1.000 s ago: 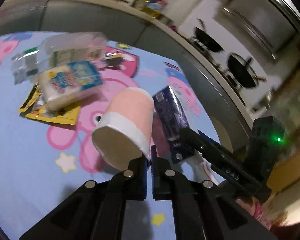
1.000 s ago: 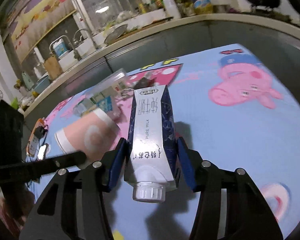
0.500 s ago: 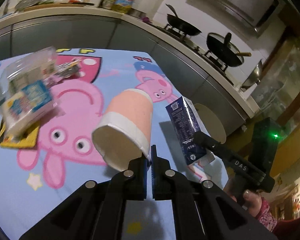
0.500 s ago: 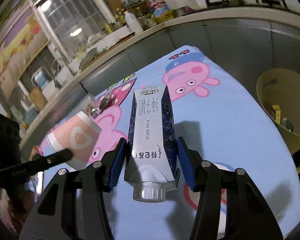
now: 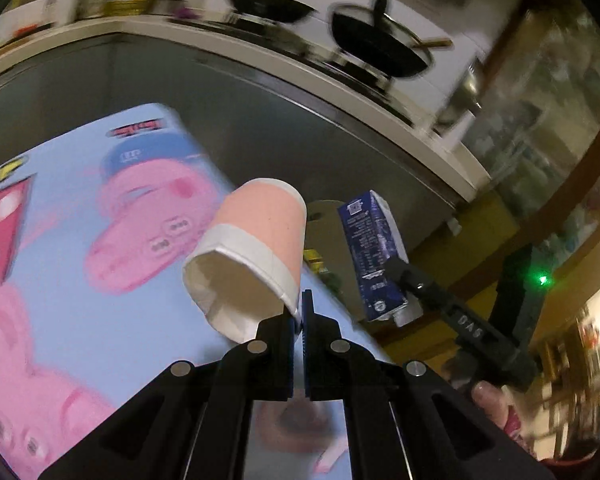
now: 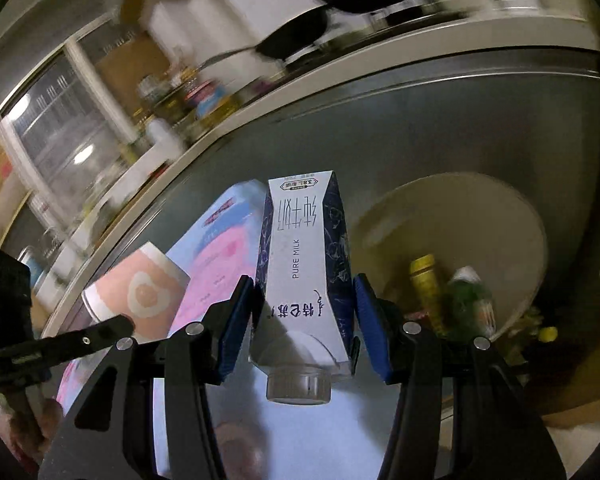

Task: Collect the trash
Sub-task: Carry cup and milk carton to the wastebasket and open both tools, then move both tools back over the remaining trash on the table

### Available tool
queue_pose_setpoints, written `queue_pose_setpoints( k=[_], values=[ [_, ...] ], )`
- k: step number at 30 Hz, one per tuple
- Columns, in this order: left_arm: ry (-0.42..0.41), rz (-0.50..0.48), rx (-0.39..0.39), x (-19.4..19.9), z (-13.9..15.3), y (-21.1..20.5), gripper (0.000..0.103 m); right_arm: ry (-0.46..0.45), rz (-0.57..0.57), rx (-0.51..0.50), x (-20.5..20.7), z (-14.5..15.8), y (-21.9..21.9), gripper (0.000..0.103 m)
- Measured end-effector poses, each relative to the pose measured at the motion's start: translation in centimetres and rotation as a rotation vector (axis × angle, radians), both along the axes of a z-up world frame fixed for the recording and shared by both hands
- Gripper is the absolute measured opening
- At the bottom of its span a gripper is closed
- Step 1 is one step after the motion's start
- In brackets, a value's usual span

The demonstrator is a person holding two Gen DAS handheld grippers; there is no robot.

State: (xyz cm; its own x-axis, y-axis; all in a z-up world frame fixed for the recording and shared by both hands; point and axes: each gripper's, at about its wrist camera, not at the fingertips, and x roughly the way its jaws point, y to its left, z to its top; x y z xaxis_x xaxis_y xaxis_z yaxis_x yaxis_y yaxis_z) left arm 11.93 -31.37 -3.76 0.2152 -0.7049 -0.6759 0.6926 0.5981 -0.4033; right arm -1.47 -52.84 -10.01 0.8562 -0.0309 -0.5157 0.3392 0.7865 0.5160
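Kitchen counters with dark pans curve behind a table under a blue cartoon-pig cloth point(image 5: 60, 320), and off its far edge stands a beige trash bin point(image 6: 512, 216), our landmark for everything below. We hold a pink paper cup point(image 5: 256, 248) in the left gripper point(image 5: 301, 320), whose jaws are pressed almost together, pinching only the cup's thin rim wall; the cup hangs above the cloth on the table side of the bin, mouth turned toward us. Our right gripper point(image 6: 306, 320) has its blue-padded jaws pinching the cap end of a milk carton point(image 6: 304, 264), with the carton's far end pointing toward the bin and reaching roughly to its near rim, though the fisheye leaves us unsure whether it is truly over the opening. Inside the bin we see a yellow bottle point(image 6: 424, 280) and a green bottle point(image 6: 468, 300) already lying. We judge the main risk to be an early release: if either jaw opens short of the bin, the item falls onto the cloth or the floor beside the bin. The rim pinch could also crush or slip, letting the cup swing free. The two grippers travel near each other and could knock together.
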Motion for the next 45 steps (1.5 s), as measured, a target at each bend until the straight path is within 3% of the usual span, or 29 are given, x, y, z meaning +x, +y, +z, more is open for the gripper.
queue_pose_setpoints(
  k=[4, 10, 13, 14, 15, 20, 24, 28, 35, 45],
  values=[
    [0.005, -0.09, 0.024, 0.8, -0.2, -7.2, 0.003, 0.03, -0.082, -0.004, -0.4, -1.2, -3.8, 0.05],
    [0.046, -0.161, 0.102, 1.4, -2.9, -14.6, 0.004, 0.081, -0.101, -0.02, 0.3, -3.3, -6.3, 0.051],
    [0.065, -0.17, 0.151, 1.4, -4.3, -16.5, 0.01, 0.1, -0.098, -0.006, 0.6, -4.3, -6.8, 0.053],
    [0.073, -0.163, 0.163, 1.5, -4.7, -16.8, 0.024, 0.1, -0.11, -0.004, 0.7, -4.5, -7.0, 0.057],
    [0.081, -0.149, 0.167, 1.6, -5.1, -16.9, 0.031, 0.094, -0.116, -0.004, 0.5, -4.5, -7.0, 0.059],
    [0.034, -0.103, 0.122, 1.4, -3.3, -14.6, 0.031, 0.027, -0.156, -0.028, -1.1, -3.0, -6.1, 0.059],
    [-0.09, -0.038, 0.069, 0.2, -0.5, -9.6, 0.031, -0.046, -0.128, -0.012, -1.4, -1.0, -4.2, 0.059],
    [-0.141, 0.057, 0.036, -0.7, 0.6, -2.2, 0.031, -0.076, 0.004, 0.002, 0.8, 0.4, 0.3, 0.056],
    [-0.136, 0.29, 0.052, -1.0, -0.4, 12.6, 0.031, -0.021, 0.339, 0.027, 7.1, 0.3, 12.4, 0.045],
    [-0.123, 0.689, 0.079, -0.5, -2.2, 34.1, 0.031, 0.105, 0.691, -0.004, 12.9, -0.5, 29.6, 0.044]
  ],
)
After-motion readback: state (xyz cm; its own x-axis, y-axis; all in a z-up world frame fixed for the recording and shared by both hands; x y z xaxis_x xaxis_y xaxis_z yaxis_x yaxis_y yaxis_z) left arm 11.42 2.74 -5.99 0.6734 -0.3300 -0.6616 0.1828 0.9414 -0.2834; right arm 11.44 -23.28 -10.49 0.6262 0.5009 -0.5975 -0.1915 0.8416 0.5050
